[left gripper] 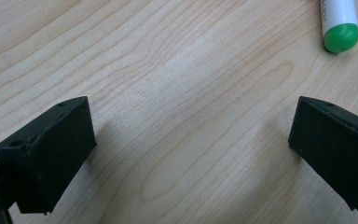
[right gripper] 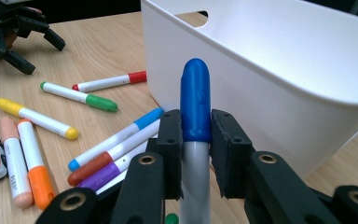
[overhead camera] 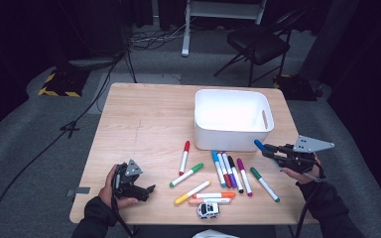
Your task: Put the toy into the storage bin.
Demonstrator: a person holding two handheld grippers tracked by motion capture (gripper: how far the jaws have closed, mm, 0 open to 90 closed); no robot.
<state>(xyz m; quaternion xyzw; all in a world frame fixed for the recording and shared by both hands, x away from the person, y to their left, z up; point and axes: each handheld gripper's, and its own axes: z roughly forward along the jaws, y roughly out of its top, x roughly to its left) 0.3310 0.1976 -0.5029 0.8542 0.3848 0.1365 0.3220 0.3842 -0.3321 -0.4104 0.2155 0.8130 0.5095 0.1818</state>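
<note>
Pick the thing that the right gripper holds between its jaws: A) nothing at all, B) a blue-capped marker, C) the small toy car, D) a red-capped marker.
B: in the right gripper view the right gripper has both jaws pressed on a blue-capped marker, raised beside the white bin, while the toy car sits on the table.

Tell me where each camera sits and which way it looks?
High view: above the table, looking forward and down; both forearms and each hand-held gripper show.
Left gripper view: on the left hand-held gripper, facing down at wood; open jaws.
Right gripper view: on the right hand-held gripper, facing the white bin; jaws clamp a blue marker.
Shared: the green marker shows in the left gripper and high views.
</note>
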